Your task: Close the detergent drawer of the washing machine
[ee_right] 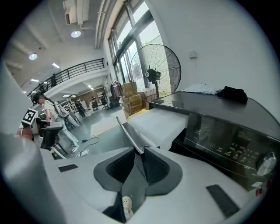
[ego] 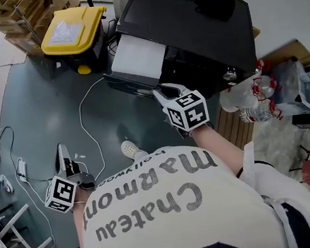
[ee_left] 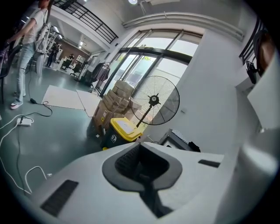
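The detergent drawer (ego: 138,56) sticks out, open, from the black washing machine (ego: 198,27). The right gripper (ego: 166,91) is at the drawer's front edge. Its fingers are a little apart, with the thin edge between their tips, not squeezed. The left gripper (ego: 61,149) hangs low over the floor (ego: 37,109), fingers together, holding nothing.

the right claw (ego: 162,92) sits at the front edge of the white detergent drawer (ego: 136,57) – pulled out of the black washing machine (ego: 197,21) just beyond it. the left claw (ego: 61,149) hangs low over the floor (ego: 36,103), well apart from the right one – a yellow-lidded bin (ego: 71,29) far ahead of it.
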A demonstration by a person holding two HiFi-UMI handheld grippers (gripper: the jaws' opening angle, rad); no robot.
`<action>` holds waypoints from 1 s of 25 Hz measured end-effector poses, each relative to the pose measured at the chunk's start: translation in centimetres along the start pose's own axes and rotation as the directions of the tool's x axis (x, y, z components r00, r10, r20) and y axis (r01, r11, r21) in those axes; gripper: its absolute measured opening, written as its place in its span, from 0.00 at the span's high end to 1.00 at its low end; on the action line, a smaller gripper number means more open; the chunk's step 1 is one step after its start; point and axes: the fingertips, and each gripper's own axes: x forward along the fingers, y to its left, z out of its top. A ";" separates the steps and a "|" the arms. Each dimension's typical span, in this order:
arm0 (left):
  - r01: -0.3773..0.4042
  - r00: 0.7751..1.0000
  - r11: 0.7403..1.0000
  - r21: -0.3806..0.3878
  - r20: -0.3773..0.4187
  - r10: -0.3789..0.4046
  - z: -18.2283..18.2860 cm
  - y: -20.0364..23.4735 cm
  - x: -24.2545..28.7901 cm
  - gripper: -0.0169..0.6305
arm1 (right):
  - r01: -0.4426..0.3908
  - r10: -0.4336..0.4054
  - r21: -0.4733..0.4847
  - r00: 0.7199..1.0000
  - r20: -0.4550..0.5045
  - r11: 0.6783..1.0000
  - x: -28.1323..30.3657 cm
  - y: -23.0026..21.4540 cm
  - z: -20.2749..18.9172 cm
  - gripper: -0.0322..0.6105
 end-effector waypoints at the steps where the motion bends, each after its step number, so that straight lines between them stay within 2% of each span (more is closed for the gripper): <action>1: -0.001 1.000 1.000 -0.007 -0.006 0.001 -0.1 0.3 0.2 0.96 | 0.005 -0.005 0.002 1.000 -0.001 1.000 0.0 -0.2 0.1 0.81; 7: 0.001 1.000 1.000 -0.022 -0.030 -0.001 -0.1 1.0 1.7 0.96 | 0.035 -0.035 0.017 0.999 -0.012 0.999 0.4 -1.0 0.3 0.81; 20: 0.027 1.000 0.999 -0.022 -0.003 -0.027 2.9 1.8 3.2 0.96 | 0.095 -0.094 0.044 0.995 -0.033 0.994 1.2 -1.8 0.4 0.80; 25: 0.049 0.999 0.999 -0.023 0.007 -0.049 4.2 2.4 3.9 0.96 | 0.152 -0.151 0.080 0.988 -0.025 0.985 1.5 -2.7 0.9 0.79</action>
